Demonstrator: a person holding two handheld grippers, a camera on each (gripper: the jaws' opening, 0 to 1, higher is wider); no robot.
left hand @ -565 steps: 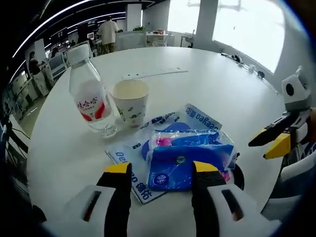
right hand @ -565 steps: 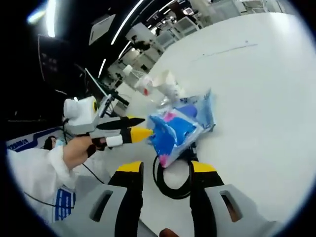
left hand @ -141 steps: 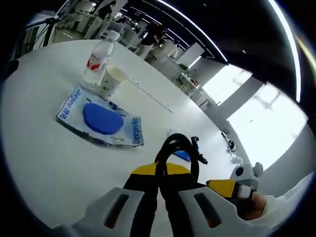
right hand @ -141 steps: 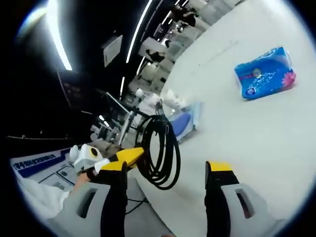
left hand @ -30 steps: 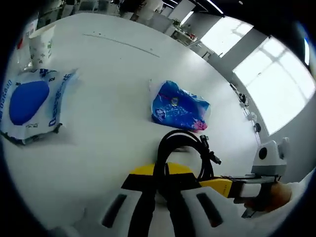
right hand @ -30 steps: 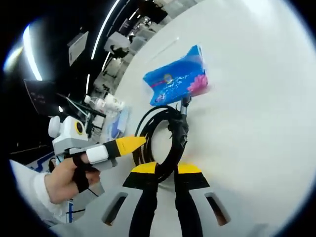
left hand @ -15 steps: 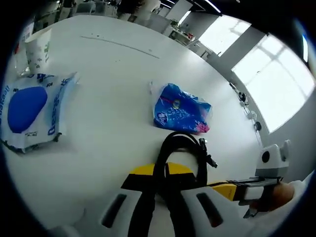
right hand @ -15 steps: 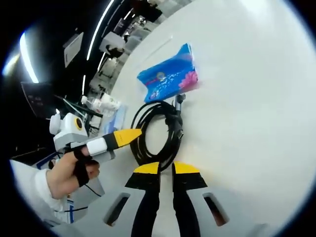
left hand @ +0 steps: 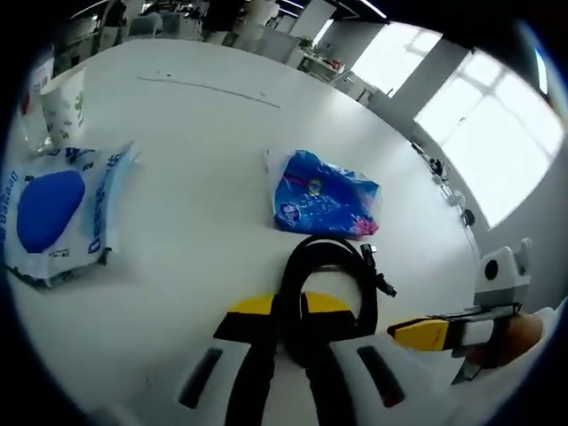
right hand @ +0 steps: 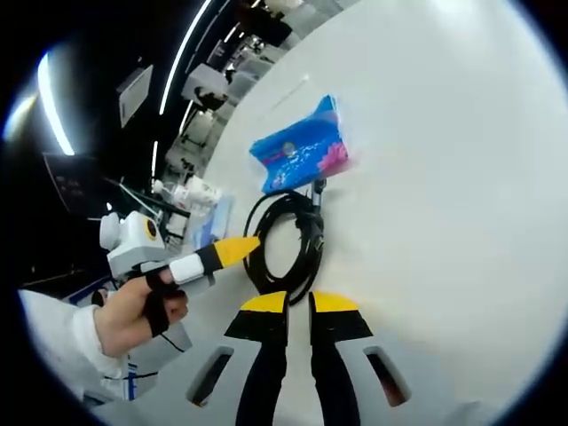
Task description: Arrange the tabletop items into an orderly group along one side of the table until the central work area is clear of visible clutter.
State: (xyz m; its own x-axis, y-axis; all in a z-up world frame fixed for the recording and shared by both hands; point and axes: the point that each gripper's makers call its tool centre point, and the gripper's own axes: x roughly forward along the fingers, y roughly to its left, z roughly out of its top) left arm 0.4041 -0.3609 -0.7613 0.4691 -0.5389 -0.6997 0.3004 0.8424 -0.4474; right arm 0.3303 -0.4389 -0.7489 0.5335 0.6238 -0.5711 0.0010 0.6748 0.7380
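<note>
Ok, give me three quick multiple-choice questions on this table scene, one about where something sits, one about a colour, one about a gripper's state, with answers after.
1. Where does the black cable coil lie?
A. right beside the blue tissue pack
B. against the paper cup
C. on the flat blue-and-white packet

2. What colour are the gripper jaw tips?
A. red
B. yellow
C. green

3. How does the right gripper stand?
A. wide open
B. shut on the tissue pack
C. shut, jaws together at the coil's near edge

Answers:
1 A, the coil's plug end reaches the pack.
2 B, both grippers show yellow tips.
3 C, no gap shows between its jaws.
</note>
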